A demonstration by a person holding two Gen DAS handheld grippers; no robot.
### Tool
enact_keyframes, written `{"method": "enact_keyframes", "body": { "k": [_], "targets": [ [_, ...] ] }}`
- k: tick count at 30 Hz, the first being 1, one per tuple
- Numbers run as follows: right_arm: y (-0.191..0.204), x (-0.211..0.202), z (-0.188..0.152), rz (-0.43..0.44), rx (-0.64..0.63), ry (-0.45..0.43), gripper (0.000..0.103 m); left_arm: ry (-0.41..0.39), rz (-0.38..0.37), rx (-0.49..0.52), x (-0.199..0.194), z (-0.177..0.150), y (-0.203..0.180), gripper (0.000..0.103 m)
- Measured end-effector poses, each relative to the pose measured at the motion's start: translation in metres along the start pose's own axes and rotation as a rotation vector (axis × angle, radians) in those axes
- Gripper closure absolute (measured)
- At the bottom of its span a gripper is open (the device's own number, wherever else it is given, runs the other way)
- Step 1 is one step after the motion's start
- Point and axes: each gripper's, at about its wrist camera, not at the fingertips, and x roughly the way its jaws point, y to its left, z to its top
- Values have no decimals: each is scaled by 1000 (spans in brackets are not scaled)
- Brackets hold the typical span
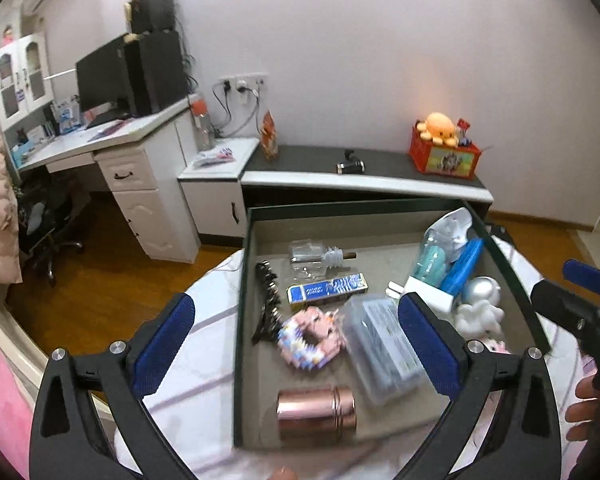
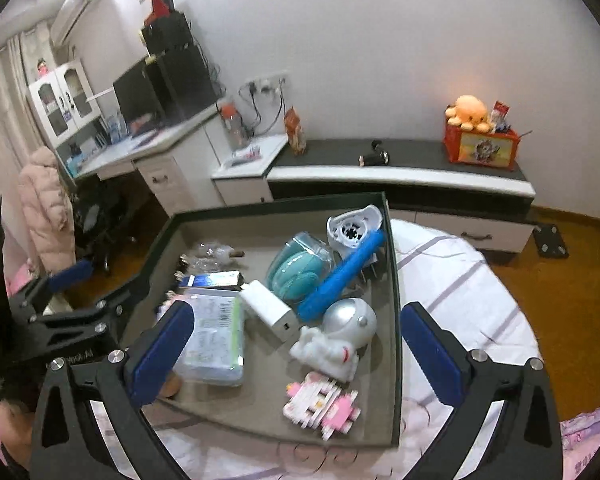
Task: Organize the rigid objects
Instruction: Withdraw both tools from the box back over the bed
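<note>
A shallow dark-rimmed tray [image 1: 239, 320] [image 2: 394, 280] lies on a striped bedsheet and holds several rigid items. Among them are a copper tin [image 1: 316, 412], a clear plastic case [image 1: 380, 344] [image 2: 214, 340], a pink block figure [image 1: 312, 338] [image 2: 320, 404], a blue box [image 1: 326, 288], a glass bottle [image 1: 314, 258], a white charger [image 2: 266, 310], a blue tube [image 2: 340, 276] and a silver astronaut figure [image 2: 340, 336]. My left gripper [image 1: 296, 300] hovers open over the tray's left half. Over the right half, my right gripper [image 2: 298, 312] stands open. Neither touches anything.
The bed's round edge drops to a wooden floor [image 1: 100, 280]. Behind it stand a low dark-topped cabinet [image 1: 364, 168] with a red box and orange plush [image 1: 440, 128], and a white desk [image 1: 112, 136] with a monitor. A person's fingers [image 1: 580, 412] show at the right.
</note>
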Motion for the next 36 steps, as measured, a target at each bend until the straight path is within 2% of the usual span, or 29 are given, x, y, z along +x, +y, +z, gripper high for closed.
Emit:
{"method": "enact_keyframes", "body": {
  "k": [8,15,24,31,36],
  "targets": [
    [37,-82,-25,-63,-36,-135,0,-94,9,-38,-89,-34,10,0],
    [63,-145,-53,-78,-65,-212,0,-145,34,-59,-160,-68,10,0],
    [88,-202,-99,-95,-105,-260,0,-220,41,-72,-225,-112,-2,0],
    [98,-243,-140,-126,-84,-323,0,-331,74,-57,-274,-143,-9,0],
    [100,-261,-166,-151,-41,-366,0,-377,72,-43,-297,-156,-10,0]
  ]
}}
